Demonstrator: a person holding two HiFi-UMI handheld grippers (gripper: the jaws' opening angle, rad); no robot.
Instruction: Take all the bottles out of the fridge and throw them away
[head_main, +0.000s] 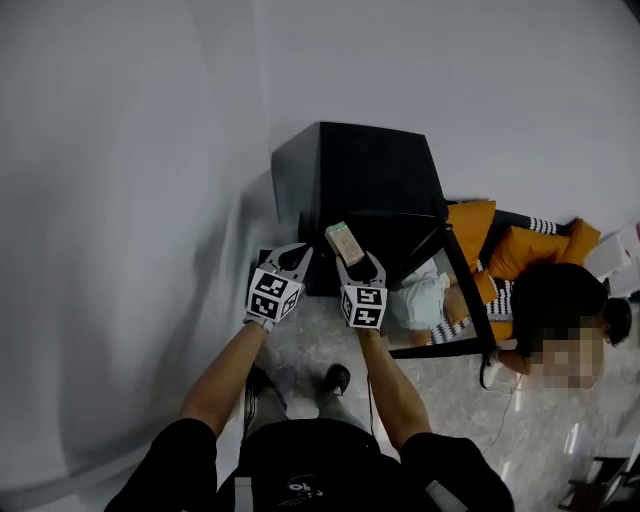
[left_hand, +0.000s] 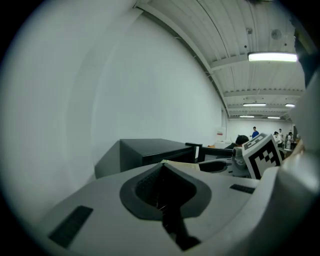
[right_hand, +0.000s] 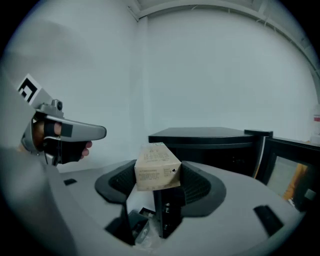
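— Tan carton (right_hand: 156, 167) gripped between fingers (right_hand: 197, 186) of right gripper (right_hand: 157, 176), outside black fridge (head_main: 360, 185); left gripper (left_hand: 162, 175) fingers closed, empty.
— Squeeze lightly, no crushing; carry level, clear of open door (head_main: 466, 282).

The head view looks steeply down from above the person onto the left gripper (head_main: 292, 258), the right gripper (head_main: 348, 258) and the black fridge (head_main: 360, 180) just beyond them. Each gripper view sits close behind its own jaws, facing nearly level toward that fridge, which all three views share.
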